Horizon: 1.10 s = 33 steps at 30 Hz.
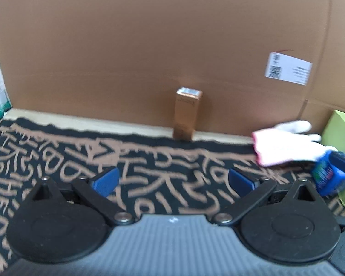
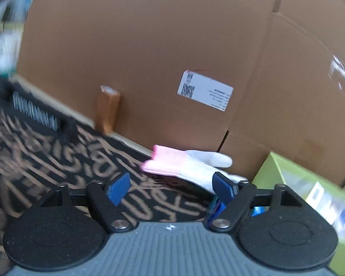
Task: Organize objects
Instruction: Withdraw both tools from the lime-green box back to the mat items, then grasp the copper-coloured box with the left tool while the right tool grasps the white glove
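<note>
My left gripper [image 1: 172, 181] is open above a black cloth with tan lettering [image 1: 57, 161], with nothing between its blue pads. Straight ahead, a small copper box [image 1: 187, 115] stands upright against a big cardboard wall [image 1: 126, 46]. To the right lies a white glove with a pink cuff [image 1: 285, 142], and beside it a blue package [image 1: 329, 177]. My right gripper [image 2: 172, 188] is also open and empty. It hovers just short of the glove [image 2: 195, 163]. The blue package [image 2: 214, 209] shows partly behind its right finger. The copper box [image 2: 108, 110] is far left.
A lime-green box [image 2: 285, 177] sits at the right against the cardboard, also seen in the left wrist view as the green box [image 1: 340, 131]. A black flat item with pale ridges [image 2: 34, 112] lies on the cloth at the left. Blurred clutter sits beyond the cardboard's left edge.
</note>
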Motion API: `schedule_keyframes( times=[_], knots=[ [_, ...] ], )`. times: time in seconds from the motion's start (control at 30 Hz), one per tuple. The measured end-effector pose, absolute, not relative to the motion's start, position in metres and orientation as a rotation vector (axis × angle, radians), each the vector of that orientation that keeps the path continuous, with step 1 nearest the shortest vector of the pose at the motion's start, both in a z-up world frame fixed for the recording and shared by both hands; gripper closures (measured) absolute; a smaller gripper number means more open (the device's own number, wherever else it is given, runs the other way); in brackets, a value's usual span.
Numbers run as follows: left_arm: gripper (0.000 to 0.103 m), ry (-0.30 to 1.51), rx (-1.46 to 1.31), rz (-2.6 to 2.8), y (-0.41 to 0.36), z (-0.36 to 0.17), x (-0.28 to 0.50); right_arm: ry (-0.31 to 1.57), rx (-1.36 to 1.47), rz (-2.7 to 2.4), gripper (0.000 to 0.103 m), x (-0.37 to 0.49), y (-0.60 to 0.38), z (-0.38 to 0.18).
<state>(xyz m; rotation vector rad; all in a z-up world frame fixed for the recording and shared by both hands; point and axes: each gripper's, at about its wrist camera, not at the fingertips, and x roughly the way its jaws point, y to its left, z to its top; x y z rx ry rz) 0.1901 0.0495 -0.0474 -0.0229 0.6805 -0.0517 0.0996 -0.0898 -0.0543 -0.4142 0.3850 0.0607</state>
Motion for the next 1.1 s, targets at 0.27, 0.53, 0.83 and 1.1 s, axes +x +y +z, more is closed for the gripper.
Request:
schedule_keyframes(
  times=[0.27,0.53,0.83,1.1],
  knots=[
    [0.000,0.667,0.008,-0.016,0.039,-0.063,0.262,0.423,-0.611,-0.049,0.041,0.148,-0.089,-0.079],
    [0.058,0.631,0.042,-0.110,0.032,-0.062,0.290,0.489,-0.373,0.001,0.093,0.161,-0.120,-0.060],
    [0.072,0.642,-0.018,-0.255,0.046,-0.051,0.211,0.471,-0.059,0.276,0.095,0.080,-0.153,-0.006],
    [0.058,0.700,0.015,-0.380,0.062,-0.061,0.098,0.564,-0.239,0.395,0.093,-0.003,-0.148,-0.033]
  ],
)
